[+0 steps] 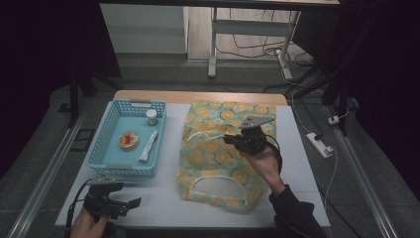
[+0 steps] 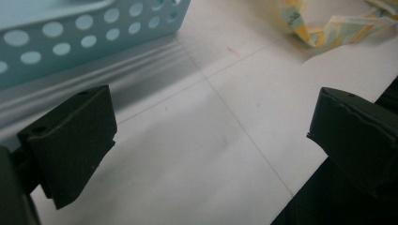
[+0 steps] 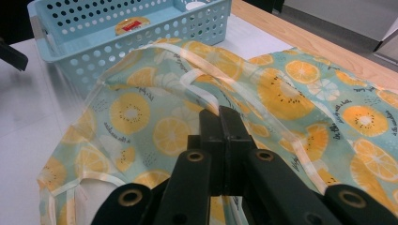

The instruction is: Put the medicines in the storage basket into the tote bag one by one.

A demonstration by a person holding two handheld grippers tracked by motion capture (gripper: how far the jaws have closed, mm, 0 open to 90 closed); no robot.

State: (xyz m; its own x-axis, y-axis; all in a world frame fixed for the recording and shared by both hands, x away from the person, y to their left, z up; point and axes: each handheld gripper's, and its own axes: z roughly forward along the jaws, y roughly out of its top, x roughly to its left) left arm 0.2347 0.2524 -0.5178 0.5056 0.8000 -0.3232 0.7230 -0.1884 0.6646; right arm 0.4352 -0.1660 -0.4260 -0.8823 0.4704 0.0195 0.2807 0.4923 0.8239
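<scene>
A: The surface and room?
B: White tabletop (image 1: 163,198) in a dark room; the orange-print apron (image 1: 218,153) lies mid-tabletop beside the blue basket (image 1: 106,144).

A: The tools?
B: Right tool (image 1: 233,140) is closed, pinching the apron, though the pinch itself is hidden; left tool (image 1: 134,202) gapes wide, empty.

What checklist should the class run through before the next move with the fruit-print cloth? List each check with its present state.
1. Right gripper jaws shut: ok.
2. Strap or fabric of the fruit-print cloth actually caught between them: cannot tell.
3. Left gripper open and holding nothing: ok.
4. Left gripper near the cloth: not ok, it sits at the table's near corner, in front of the blue basket.
5. Cloth apart from the basket: ok.
6. Cloth lying flat: not ok, rumpled.
</scene>
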